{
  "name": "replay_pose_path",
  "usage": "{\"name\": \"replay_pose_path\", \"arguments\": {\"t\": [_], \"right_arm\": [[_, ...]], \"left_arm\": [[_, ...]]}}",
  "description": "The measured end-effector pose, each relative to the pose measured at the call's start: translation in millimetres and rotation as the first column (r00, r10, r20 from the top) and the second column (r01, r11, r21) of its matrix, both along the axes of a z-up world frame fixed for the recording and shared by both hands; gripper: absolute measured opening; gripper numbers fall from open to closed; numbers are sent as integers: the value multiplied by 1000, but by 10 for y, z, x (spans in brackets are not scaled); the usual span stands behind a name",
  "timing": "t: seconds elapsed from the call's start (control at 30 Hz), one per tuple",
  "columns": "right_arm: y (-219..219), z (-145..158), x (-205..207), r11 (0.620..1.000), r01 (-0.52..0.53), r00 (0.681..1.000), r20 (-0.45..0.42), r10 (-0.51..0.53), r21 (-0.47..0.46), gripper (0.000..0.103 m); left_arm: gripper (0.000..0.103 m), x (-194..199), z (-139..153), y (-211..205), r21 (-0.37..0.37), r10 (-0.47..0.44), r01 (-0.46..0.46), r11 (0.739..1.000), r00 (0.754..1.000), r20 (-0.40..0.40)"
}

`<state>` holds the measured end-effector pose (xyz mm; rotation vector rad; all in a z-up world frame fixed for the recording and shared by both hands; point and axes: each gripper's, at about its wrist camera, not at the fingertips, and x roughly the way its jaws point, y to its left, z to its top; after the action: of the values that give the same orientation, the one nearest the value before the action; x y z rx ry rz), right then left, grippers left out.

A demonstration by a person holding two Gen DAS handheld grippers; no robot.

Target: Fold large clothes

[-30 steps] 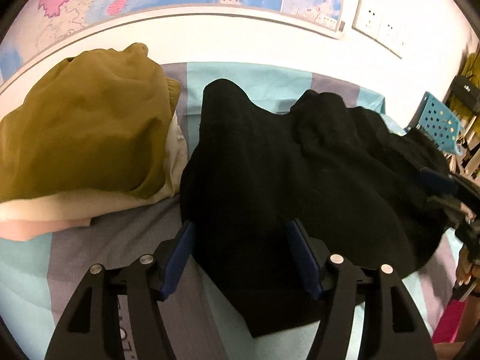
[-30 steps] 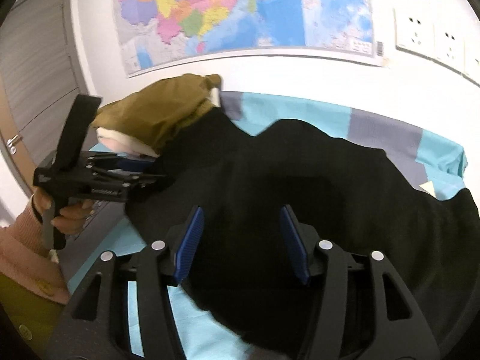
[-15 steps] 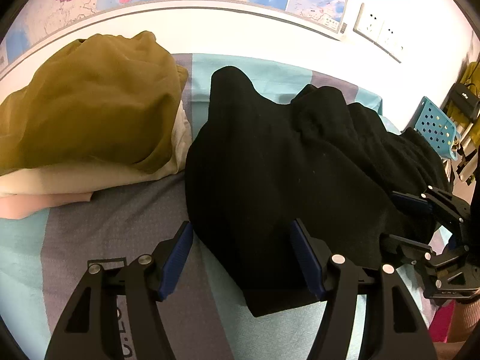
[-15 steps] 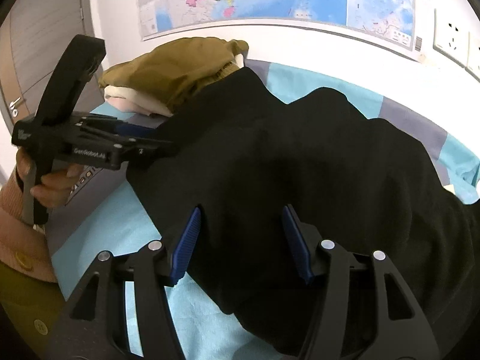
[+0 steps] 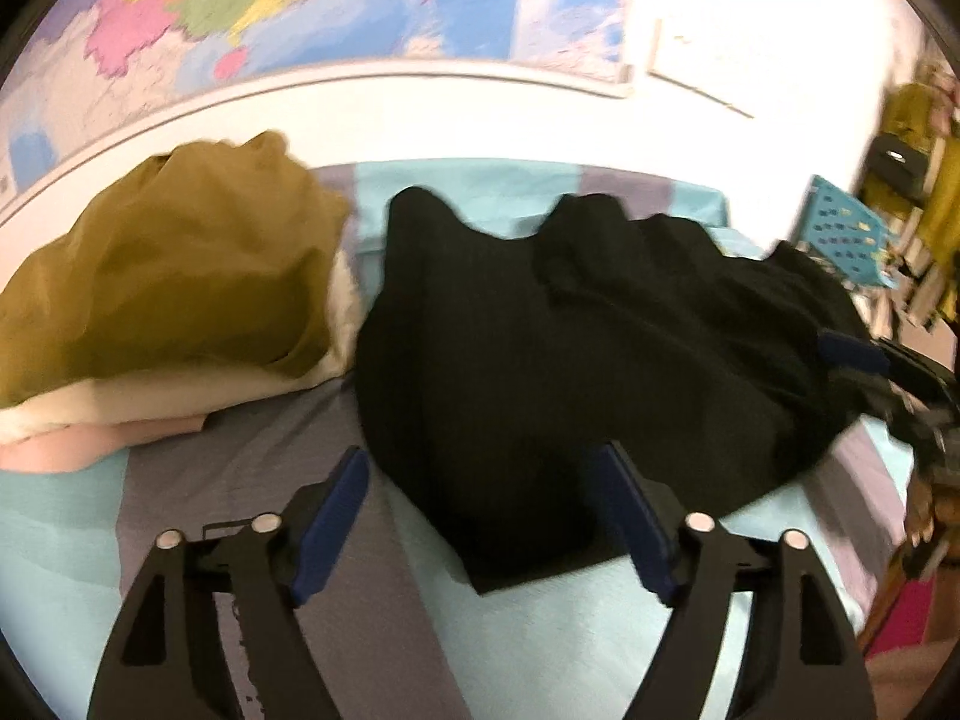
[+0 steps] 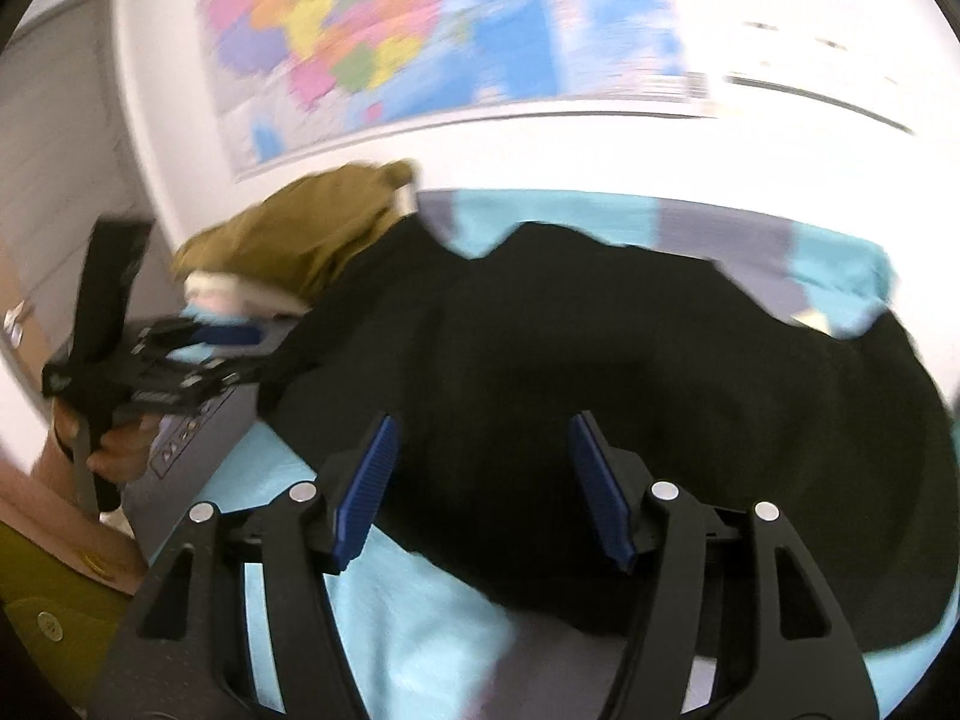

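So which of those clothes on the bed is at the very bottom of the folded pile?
The pink garment: it lies under the cream one, which sits beneath the olive one.

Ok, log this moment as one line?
left hand-held gripper: opening, empty | right hand-held gripper: opening, empty | black garment: bunched on bed

Light: we see warm, bright indoor light; the white wall [image 5: 420, 114] glares.
Blur: the colourful wall map [image 6: 420, 36] smears with motion.
Edges: fisheye bending, dark corners.
Shadows: the black garment [image 5: 570, 348] loses detail.
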<state>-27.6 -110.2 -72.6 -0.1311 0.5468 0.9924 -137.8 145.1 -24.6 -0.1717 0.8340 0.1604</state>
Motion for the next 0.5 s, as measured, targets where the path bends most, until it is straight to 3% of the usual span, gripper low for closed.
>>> {"name": "replay_pose_path", "arguments": {"t": [0.17,0.33,0.4,0.5], "right_arm": [[-722,-124,102,977,207,977,-69,-203,59,62],[-1291,-375,149,916,400,911,-121,-394,29,63],[-1478,-447,138,891,453,885,-142,-444,39,64],[-1596,-521,190,867,495,861,-161,-482,54,69]], "left_arm": [[81,46,-187,-96,-20,-76,75,997,995,-65],[80,174,-378,-117,-59,-75,69,996,991,-108],[74,194,-376,-109,-70,-78,71,995,992,-99],[50,208,-364,-151,-61,-83,77,995,993,-89]]}}
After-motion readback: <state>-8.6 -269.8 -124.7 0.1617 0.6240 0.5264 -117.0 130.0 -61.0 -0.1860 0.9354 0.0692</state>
